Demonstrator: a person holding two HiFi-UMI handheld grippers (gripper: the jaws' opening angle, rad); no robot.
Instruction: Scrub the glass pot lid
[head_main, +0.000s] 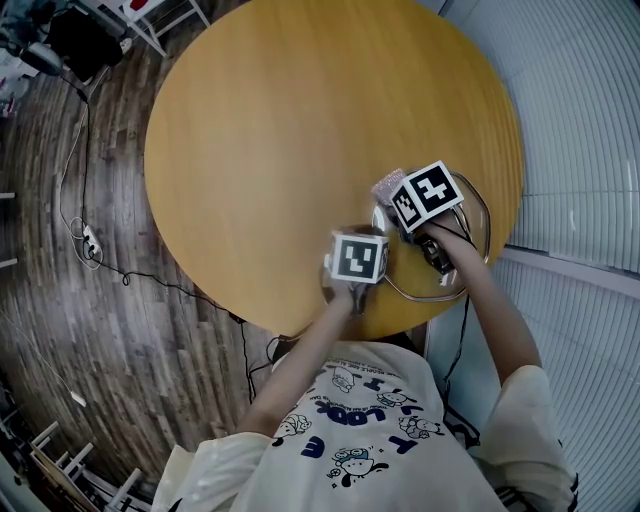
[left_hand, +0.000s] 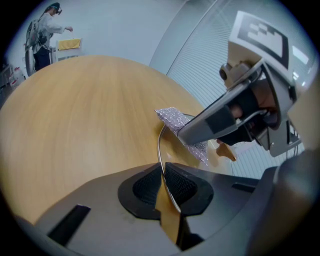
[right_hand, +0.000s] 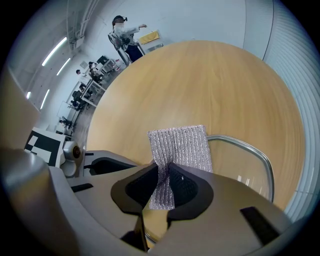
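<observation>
Head view puts the glass pot lid (head_main: 472, 215) at the bench's (head_main: 280, 130) near right edge. My left gripper (left_hand: 162, 186) is clamped on its rim; my right gripper (right_hand: 165, 186) pinches a silver scouring cloth (right_hand: 180, 145) pointing far.

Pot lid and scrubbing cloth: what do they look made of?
Pot lid: clear glass, the table showing through, with a shiny, probably steel rim. Scrubbing cloth: silvery ribbed knit that glitters, possibly metallic fibre.
</observation>
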